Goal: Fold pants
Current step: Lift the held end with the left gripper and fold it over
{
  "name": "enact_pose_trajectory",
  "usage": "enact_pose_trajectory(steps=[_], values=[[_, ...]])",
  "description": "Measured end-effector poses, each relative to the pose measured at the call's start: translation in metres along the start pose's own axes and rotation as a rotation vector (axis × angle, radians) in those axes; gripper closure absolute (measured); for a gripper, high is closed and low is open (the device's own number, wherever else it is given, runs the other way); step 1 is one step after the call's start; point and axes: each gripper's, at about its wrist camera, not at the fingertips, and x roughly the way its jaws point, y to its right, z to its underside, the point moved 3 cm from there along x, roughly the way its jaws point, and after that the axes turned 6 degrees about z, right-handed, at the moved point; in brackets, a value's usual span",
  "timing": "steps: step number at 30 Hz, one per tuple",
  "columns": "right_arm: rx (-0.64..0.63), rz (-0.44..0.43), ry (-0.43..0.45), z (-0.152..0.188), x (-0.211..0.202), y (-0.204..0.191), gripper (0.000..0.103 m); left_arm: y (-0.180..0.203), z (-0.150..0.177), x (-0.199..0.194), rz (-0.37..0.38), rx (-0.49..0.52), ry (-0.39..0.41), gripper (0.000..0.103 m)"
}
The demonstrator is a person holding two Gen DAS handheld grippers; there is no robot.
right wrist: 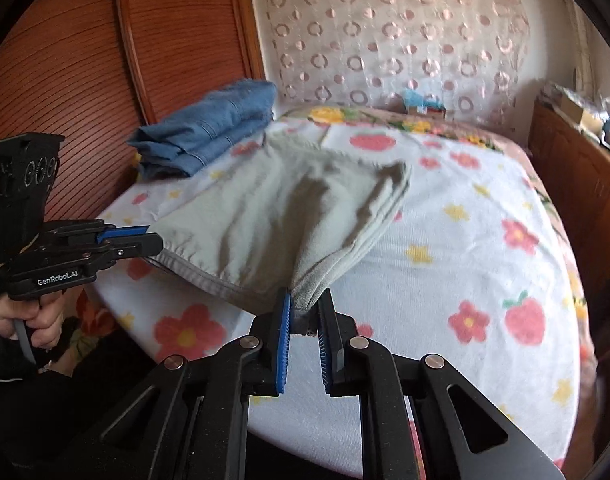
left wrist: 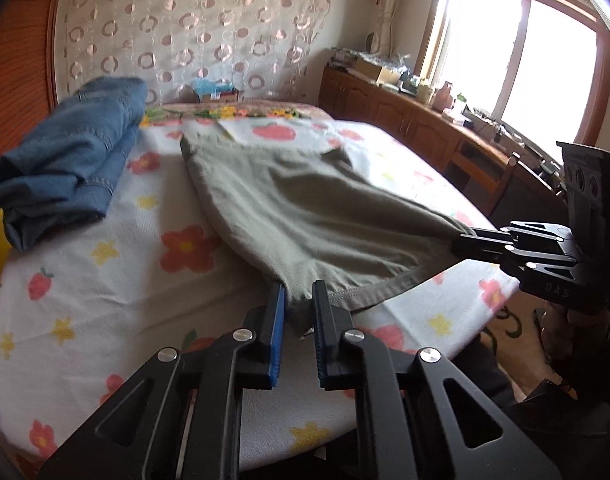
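Note:
Grey-green pants (left wrist: 297, 208) lie on the bed, lifted at their near edge; they also show in the right wrist view (right wrist: 289, 208). My left gripper (left wrist: 299, 300) is shut on the near left corner of the pants. In the right wrist view it appears at the left (right wrist: 153, 238), pinching the hem. My right gripper (right wrist: 307, 308) is shut on the near right corner of the pants. In the left wrist view it appears at the right (left wrist: 465, 242), holding the cloth taut. The far end of the pants rests on the bed.
The bed has a white floral sheet (left wrist: 105, 280). Folded blue jeans (left wrist: 69, 160) lie at the bed's far left, also seen in the right wrist view (right wrist: 209, 132). A wooden cabinet (left wrist: 405, 112) with clutter stands along the right under a window. A wooden wardrobe (right wrist: 85, 80) stands left.

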Motion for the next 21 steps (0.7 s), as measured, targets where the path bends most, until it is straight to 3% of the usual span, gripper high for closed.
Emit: enact_pose_trajectory(steps=[11,21], values=[[0.056,-0.056,0.061,-0.005,-0.032,0.011,0.090,0.018,-0.024,-0.042,0.022,0.045,0.103,0.089],[0.030,-0.052,0.112,-0.002,-0.033,0.004,0.090,0.023,-0.028,-0.051,0.010,0.070,0.126,0.089]])
